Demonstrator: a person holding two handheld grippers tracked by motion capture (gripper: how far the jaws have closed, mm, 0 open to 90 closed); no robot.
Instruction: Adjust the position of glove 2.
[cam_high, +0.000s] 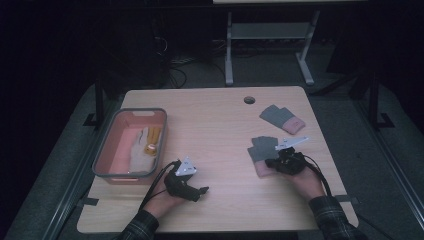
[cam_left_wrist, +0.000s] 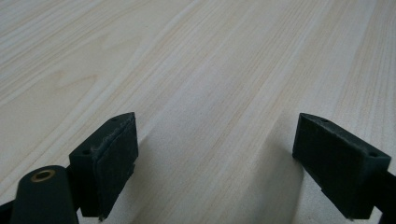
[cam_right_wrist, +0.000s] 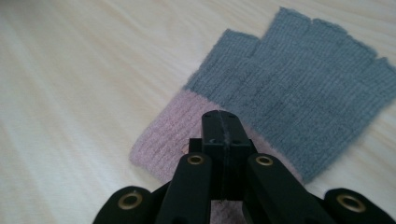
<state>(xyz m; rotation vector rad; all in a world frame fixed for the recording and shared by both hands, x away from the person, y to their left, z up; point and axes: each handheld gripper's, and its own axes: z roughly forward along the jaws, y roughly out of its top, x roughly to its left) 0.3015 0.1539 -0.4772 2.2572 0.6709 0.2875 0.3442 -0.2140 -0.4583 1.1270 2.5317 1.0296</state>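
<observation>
A light wooden table (cam_high: 220, 125) spans the frame's centre. At its left edge sits a pink bin (cam_high: 131, 143) holding pale and yellow items. A grey-and-pink fingerless glove (cam_high: 260, 154) lies right of centre, a second glove (cam_high: 282, 118) above it. The right gripper (cam_right_wrist: 222, 122), jaws pressed together, rests over the nearer glove's pink cuff. The left gripper (cam_left_wrist: 215, 158), lower centre-left, gapes wide over bare wood.

— Setting, as I log it from my station?
— Lab or recording studio: pale wooden table (cam_high: 215, 115) with cable hole (cam_high: 249, 100), dark surroundings, grey floor.
— Supporting items?
— Metal-framed stand (cam_high: 270, 45) at the far side, loose cables (cam_high: 175, 65) far left, tape (cam_high: 87, 202) on the table's near corner.
</observation>
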